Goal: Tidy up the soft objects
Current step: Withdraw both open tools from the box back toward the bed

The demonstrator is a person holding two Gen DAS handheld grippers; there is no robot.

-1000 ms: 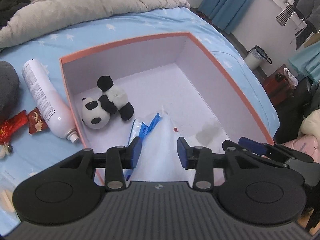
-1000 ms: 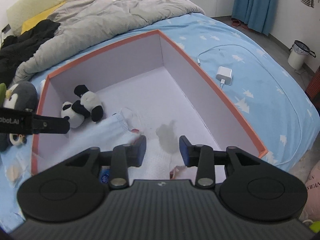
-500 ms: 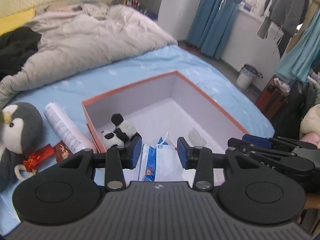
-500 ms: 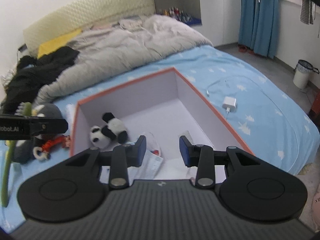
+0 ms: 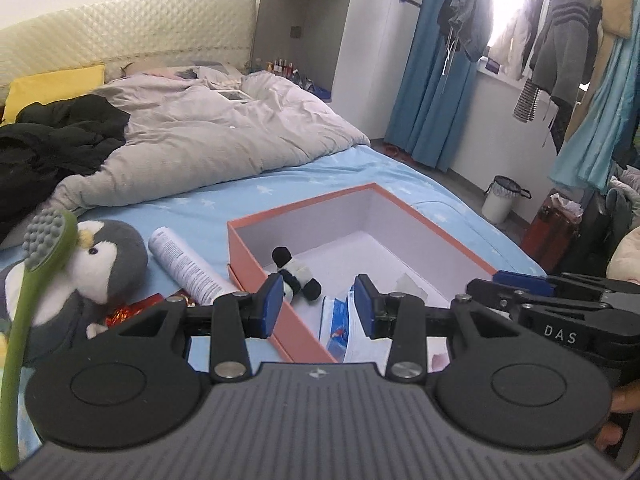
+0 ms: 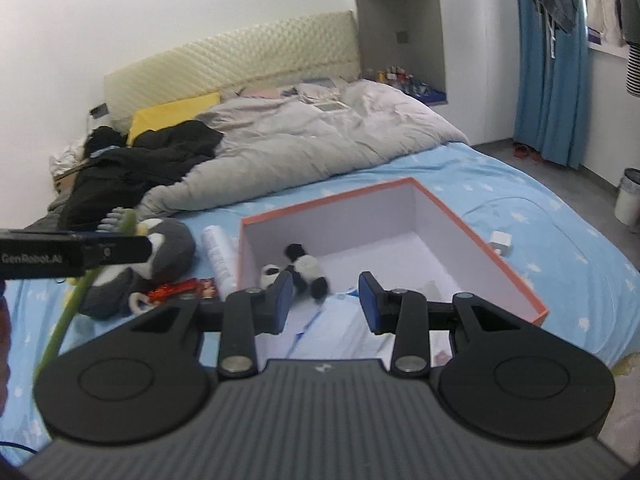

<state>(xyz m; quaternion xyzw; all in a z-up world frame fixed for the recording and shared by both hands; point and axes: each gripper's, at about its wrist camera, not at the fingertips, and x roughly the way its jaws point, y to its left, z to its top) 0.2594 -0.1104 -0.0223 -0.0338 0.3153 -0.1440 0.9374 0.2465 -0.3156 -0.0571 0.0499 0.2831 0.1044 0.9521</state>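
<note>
Orange-rimmed and white inside, the open box (image 5: 436,216) sits on the pale blue bedsheet (image 5: 224,200), ahead of both claws and below them. The left claw (image 5: 316,306) hangs over the box's near left wall with its blue pads spread wide and nothing between them. The right claw (image 6: 325,305) is held just the same, jaws well apart and empty, above the near end of the box. In the left view the right claw's black fingers show at the right edge, level with the left claw.

Just beyond the left claw's left pad, inside the box against its left wall, lies the small panda plush (image 5: 296,274); the right claw sees it (image 6: 298,270) just past its own left pad too. Nearer, between the pads and below them, a white face mask with a blue-printed packet (image 5: 340,320) lies on the box floor.

Left of the left claw, outside the box, a white spray can (image 5: 186,266) lies on its side beside the box wall. Further left sits a grey penguin plush (image 5: 100,260), with a red wrapper (image 5: 136,308) near its foot and a green long-handled brush (image 5: 36,272) crossing in front of it. A rumpled grey duvet (image 5: 208,136) fills the far end of the bed.
</note>
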